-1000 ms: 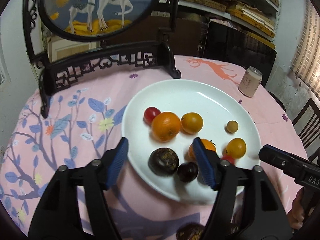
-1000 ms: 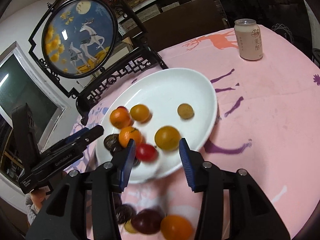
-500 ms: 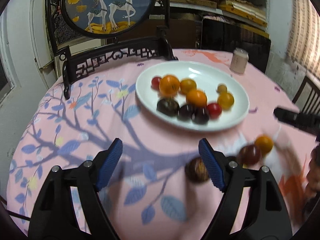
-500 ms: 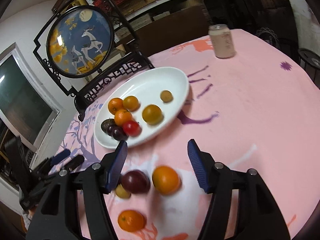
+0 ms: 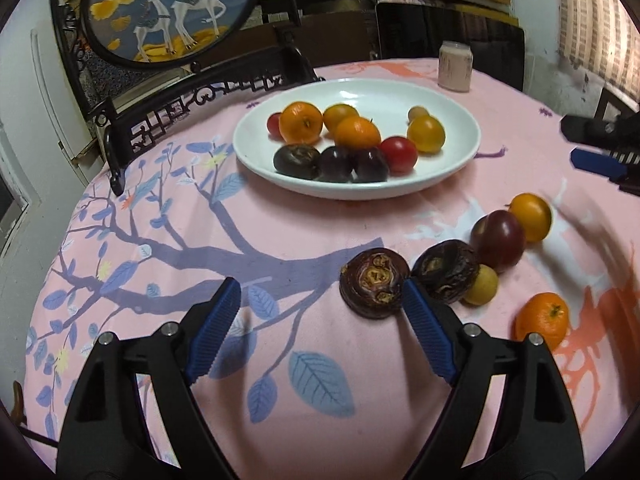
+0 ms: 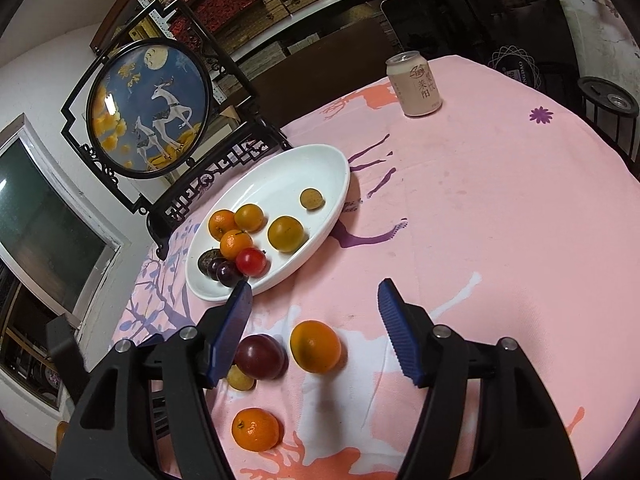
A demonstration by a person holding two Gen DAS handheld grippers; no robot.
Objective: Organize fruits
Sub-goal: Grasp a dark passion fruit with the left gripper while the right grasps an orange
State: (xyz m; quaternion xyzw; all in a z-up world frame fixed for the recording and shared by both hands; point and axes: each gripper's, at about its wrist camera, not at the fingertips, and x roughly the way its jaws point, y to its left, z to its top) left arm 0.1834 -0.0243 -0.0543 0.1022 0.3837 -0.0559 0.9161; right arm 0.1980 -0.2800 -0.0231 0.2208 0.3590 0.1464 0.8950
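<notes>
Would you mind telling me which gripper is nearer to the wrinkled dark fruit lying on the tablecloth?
Left. The left gripper, jaws opening, has its right fingertip beside the wrinkled dark fruit. The right gripper, also opening, frames the orange fruit further off.

Legible markings found on two items only. The pale pink cylindrical drink can (image 6: 416, 84), standing upright on the pink tablecloth, carries vertical dark Chinese characters reading roughly "苹果醋" with a small round emblem above; the smaller characters are too fine to confirm. In the left wrist view the same can (image 5: 455, 66) is blurred and unreadable. The black panel (image 6: 516, 68) behind the table bears a pale circular line pattern with lettering "OVGNO" beside it, partly legible.
</notes>
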